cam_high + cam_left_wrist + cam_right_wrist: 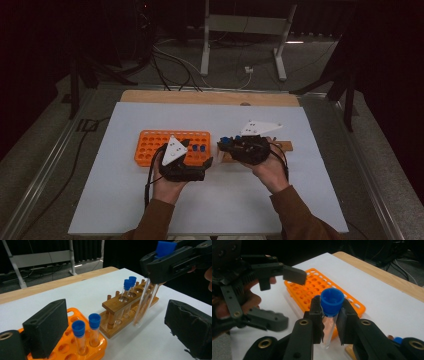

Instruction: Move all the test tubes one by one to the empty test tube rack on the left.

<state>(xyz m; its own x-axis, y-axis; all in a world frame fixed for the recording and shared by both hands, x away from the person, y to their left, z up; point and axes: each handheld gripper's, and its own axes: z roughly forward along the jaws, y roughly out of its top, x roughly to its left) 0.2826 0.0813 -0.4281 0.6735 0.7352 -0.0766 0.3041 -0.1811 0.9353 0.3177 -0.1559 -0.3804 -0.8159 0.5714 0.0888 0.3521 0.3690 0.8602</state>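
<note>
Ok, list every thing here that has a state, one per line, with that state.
Left gripper: open, nothing between its jaws.
Right gripper: shut on the capped tube.
Capped tube: blue cap on, held off the table.
Orange rack: flat on the table, two capped tubes upright in it, most holes free.
Wooden rack: on the table, two capped tubes upright in it.

Clear test tube (pixel 329 322) with blue cap (pixel 332 301): empty as far as can be seen, clamped just under the cap, off the table. In the left gripper view it hangs tilted (pixel 142 307), bottom end toward 7 o'clock, just beside the wooden rack (pixel 125 312). That rack holds two more capped tubes (pixel 128 290) upright. Orange rack (pixel 82 350) at its 9 o'clock holds two capped tubes (pixel 86 336) upright.
</note>
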